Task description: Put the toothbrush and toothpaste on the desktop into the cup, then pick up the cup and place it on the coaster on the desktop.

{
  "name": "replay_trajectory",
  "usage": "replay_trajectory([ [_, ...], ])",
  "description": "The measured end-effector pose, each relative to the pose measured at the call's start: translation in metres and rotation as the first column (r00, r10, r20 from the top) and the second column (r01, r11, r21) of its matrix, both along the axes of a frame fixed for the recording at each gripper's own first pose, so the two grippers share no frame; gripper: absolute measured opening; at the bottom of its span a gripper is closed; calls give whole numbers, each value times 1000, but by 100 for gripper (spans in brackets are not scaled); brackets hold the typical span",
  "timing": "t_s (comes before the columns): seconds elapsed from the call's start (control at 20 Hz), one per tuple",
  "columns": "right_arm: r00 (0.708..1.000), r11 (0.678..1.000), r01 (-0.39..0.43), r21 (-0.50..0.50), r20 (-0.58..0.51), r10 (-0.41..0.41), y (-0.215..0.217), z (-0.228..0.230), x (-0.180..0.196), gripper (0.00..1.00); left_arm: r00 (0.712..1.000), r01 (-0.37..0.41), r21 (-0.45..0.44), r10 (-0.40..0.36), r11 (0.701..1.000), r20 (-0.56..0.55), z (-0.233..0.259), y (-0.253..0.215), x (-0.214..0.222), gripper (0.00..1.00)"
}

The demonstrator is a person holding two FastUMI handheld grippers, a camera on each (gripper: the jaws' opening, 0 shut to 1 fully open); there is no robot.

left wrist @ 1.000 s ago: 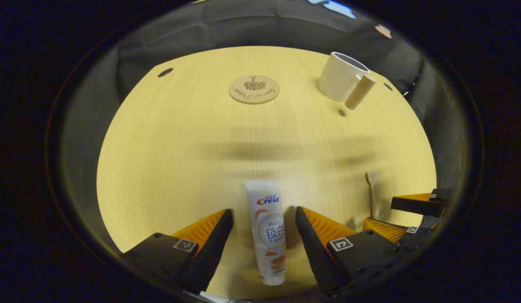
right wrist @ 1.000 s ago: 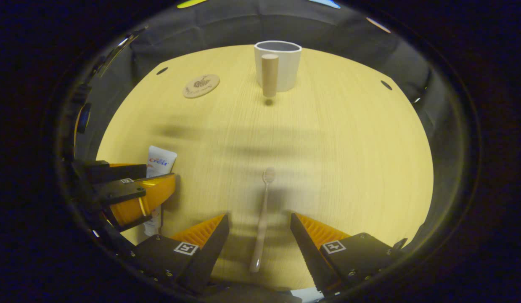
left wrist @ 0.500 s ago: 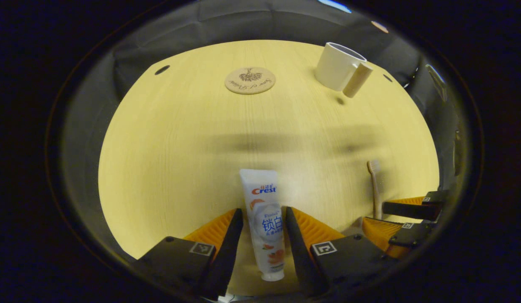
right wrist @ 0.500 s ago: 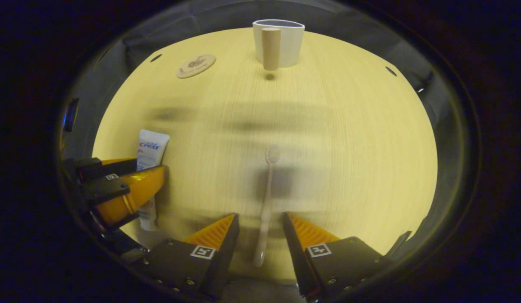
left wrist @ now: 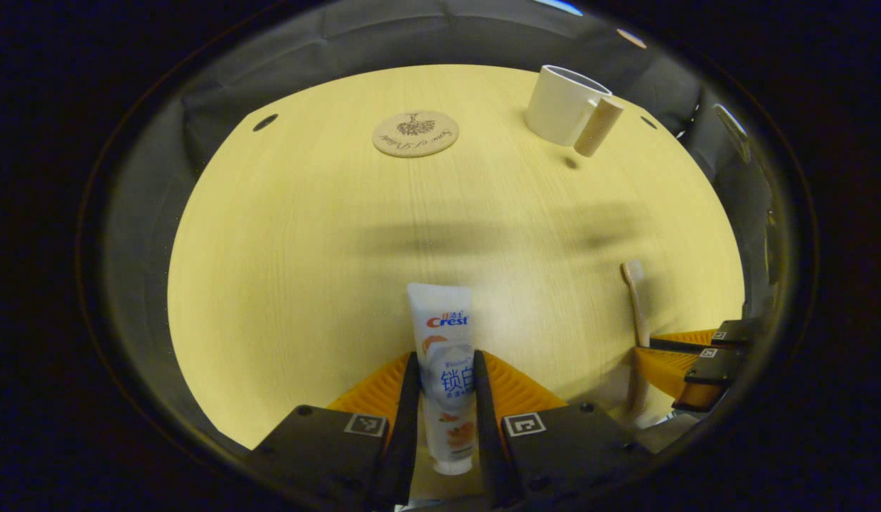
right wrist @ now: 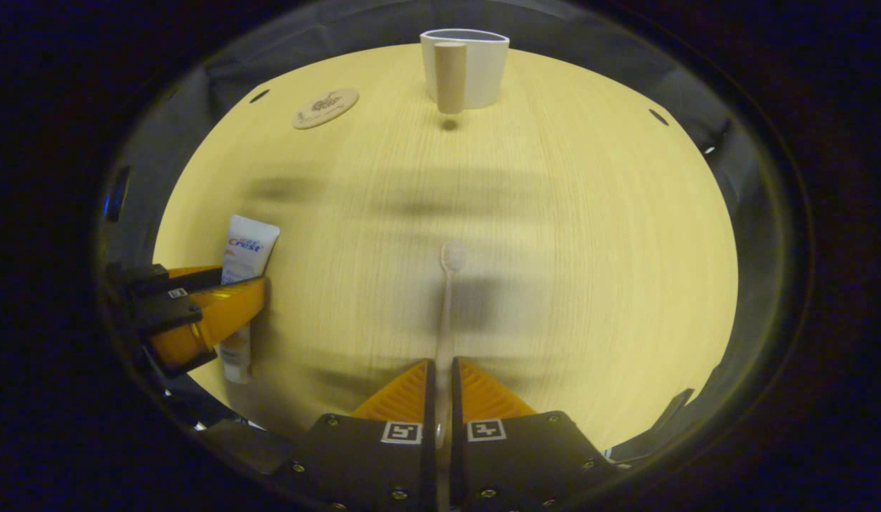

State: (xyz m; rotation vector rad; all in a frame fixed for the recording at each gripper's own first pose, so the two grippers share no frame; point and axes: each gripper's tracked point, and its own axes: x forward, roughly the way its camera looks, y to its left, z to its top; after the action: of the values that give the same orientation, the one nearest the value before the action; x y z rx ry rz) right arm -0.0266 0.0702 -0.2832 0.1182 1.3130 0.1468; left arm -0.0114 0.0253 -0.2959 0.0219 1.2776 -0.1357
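A white toothpaste tube (left wrist: 446, 359) lies on the wooden desktop (left wrist: 305, 235), and my left gripper (left wrist: 446, 380) is shut on its lower half, cap end toward the camera. In the right gripper view a pale toothbrush (right wrist: 449, 284) points its head away, with my right gripper (right wrist: 440, 384) shut on its handle. The white cup (right wrist: 476, 67) with a wooden handle stands at the far edge, and it also appears at the far right in the left gripper view as the cup (left wrist: 561, 107). The round cork coaster (left wrist: 415, 134) lies far off, left of the cup.
The left gripper (right wrist: 198, 313) holding the toothpaste (right wrist: 244, 249) shows at the left of the right gripper view. The right gripper (left wrist: 689, 352) with the toothbrush (left wrist: 636, 299) shows at the right of the left gripper view. Small dark holes (left wrist: 264, 122) mark the desktop's far corners.
Both grippers went from wide open to shut: the left closed onto the toothpaste tube, the right onto the toothbrush handle. Both also edged forward slightly.
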Motion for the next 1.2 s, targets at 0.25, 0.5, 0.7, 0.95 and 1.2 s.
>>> replay_trajectory([
  [0.25,999,998,21,53,31,-23,-1,4,1,3,1000,1,-10,-1,1000,29,4,2,2,46],
  [0.5,994,995,36,91,101,-45,-3,17,6,3,997,-26,-47,29,999,72,13,-1,2,46],
  [0.7,976,984,50,172,202,-84,-3,43,14,3,989,-52,-85,63,995,135,30,-4,7,46],
  [0.95,924,975,64,214,357,-139,-16,80,34,3,965,-64,-112,90,992,244,62,-6,19,46],
  [1.2,859,967,35,253,487,-159,-16,119,58,3,925,-83,-159,135,984,355,89,-6,33,35],
])
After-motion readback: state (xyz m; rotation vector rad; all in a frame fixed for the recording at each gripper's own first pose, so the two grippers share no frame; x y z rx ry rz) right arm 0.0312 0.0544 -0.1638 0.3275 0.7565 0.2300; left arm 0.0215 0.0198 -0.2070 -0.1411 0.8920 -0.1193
